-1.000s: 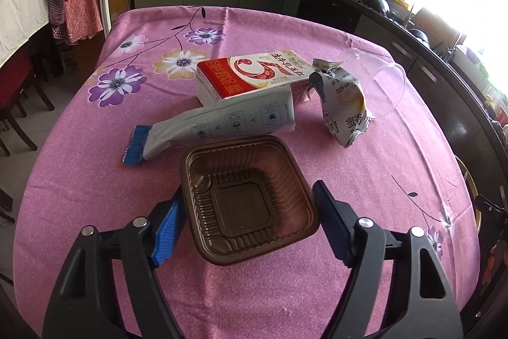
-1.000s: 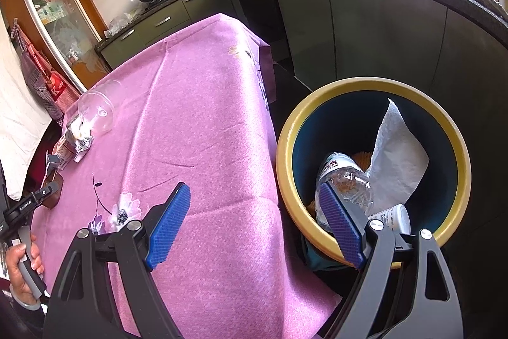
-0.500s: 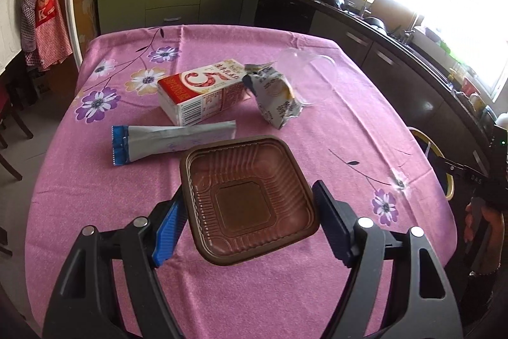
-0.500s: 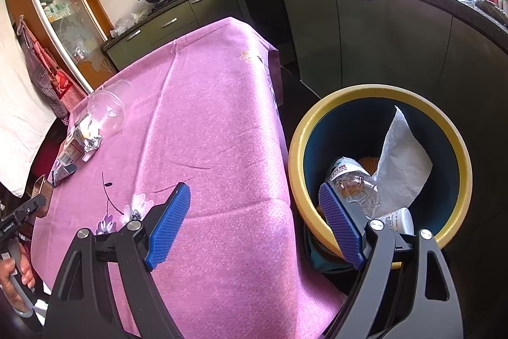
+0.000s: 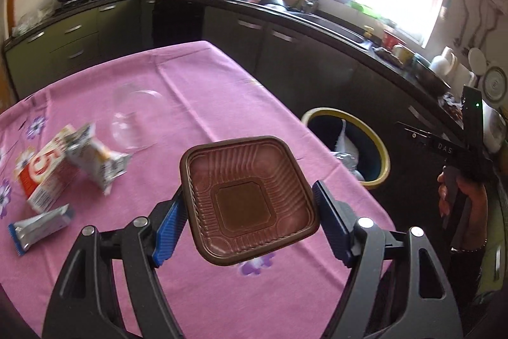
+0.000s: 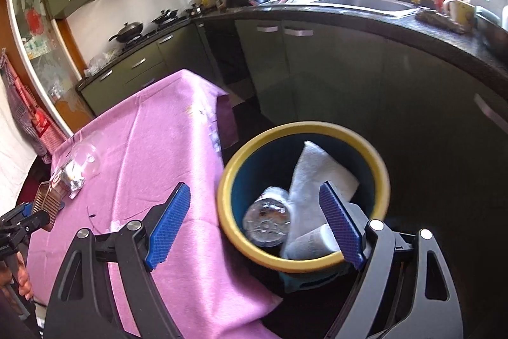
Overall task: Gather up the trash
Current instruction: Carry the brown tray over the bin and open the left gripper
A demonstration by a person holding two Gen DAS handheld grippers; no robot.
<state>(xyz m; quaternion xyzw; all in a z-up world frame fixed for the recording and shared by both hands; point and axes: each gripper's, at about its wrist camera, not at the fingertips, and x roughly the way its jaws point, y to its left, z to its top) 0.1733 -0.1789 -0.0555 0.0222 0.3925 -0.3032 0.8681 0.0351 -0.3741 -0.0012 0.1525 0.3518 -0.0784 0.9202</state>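
Above table edge, left tool (image 5: 249, 213) gripping brown tray (image 5: 247, 199), right tool (image 6: 254, 226) open, bin (image 6: 303, 129) contents part-hidden.

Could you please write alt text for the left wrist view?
The left gripper holds a brown plastic tray above a pink tablecloth. Wrappers and a clear cup lie left; a yellow-rimmed bin stands right.

1. The brown plastic tray (image 5: 250, 199) is square and empty, held up above the pink table (image 5: 203, 104), open side showing.
2. The round bin (image 6: 304, 259) with a yellow rim stands right beside the table, with a clear bottle (image 6: 266, 218) and white paper (image 6: 320, 177) inside.
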